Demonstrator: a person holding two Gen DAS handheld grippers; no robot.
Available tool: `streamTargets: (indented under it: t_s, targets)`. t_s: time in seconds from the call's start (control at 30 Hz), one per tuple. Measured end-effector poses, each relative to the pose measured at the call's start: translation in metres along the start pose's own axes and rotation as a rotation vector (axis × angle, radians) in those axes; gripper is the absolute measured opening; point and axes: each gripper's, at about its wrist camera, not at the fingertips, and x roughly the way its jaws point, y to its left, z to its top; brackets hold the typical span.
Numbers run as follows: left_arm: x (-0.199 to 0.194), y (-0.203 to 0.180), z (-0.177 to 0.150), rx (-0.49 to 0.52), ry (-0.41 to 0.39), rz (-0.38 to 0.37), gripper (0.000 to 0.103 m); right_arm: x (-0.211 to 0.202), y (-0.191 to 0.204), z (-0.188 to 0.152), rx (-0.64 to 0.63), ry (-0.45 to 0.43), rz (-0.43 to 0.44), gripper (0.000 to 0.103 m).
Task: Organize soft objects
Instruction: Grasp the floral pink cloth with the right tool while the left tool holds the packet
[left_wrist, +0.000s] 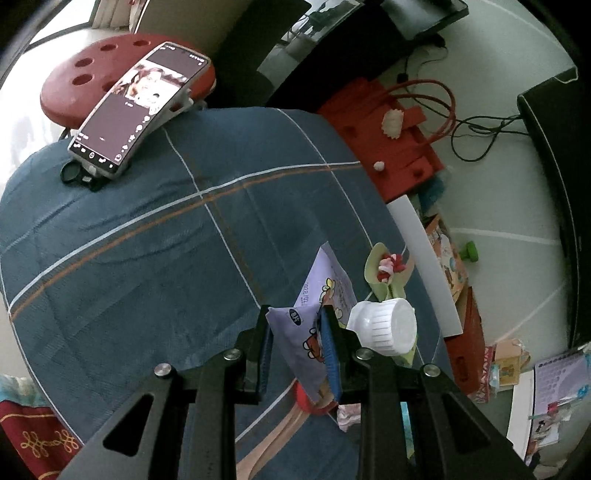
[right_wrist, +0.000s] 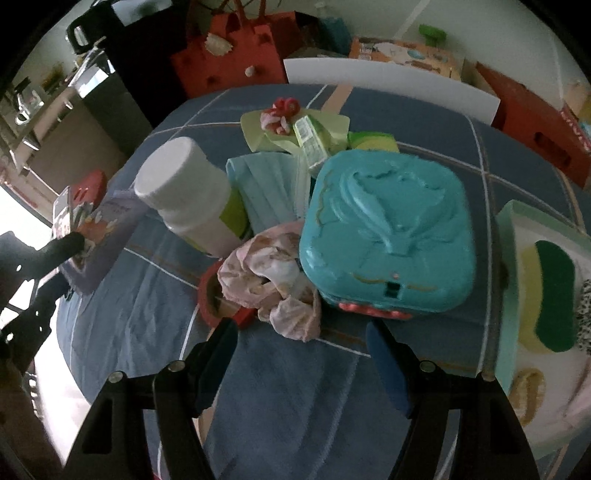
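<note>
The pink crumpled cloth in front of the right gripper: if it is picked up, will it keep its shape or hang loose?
The pink cloth will probably hang loose, as it lies bunched in soft folds. It looks light and thin, so the open right gripper may catch only one fold. It partly lies on a red object, which lifting could perhaps disturb.

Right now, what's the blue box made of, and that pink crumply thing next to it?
The blue box looks like hard moulded plastic: it is glossy, with a raised pattern on the lid and rounded corners. The pink thing seems to be soft, thin cloth: it is matte, printed and bunched into loose folds.
</note>
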Motion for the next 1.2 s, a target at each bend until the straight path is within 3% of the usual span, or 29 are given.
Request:
streamTargets:
  t_s: [0.77,0.83,0.97,1.2]
  targets:
    - [0.007,0.006,0.004,-0.020,0.045,-0.033,0.026,0.044,0.000,0.026,0.199,0.012,0.136,0.075]
    - [0.007,0.006,0.004,-0.023,0.046,-0.033,0.026,0.047,0.000,0.026,0.196,0.012,0.131,0.070]
    - [0.008,0.006,0.004,-0.023,0.048,-0.034,0.026,0.050,-0.004,0.030,0.183,0.003,0.099,0.047]
    - [0.007,0.005,0.003,-0.019,0.041,-0.033,0.026,0.048,-0.007,0.029,0.172,-0.010,0.103,0.035]
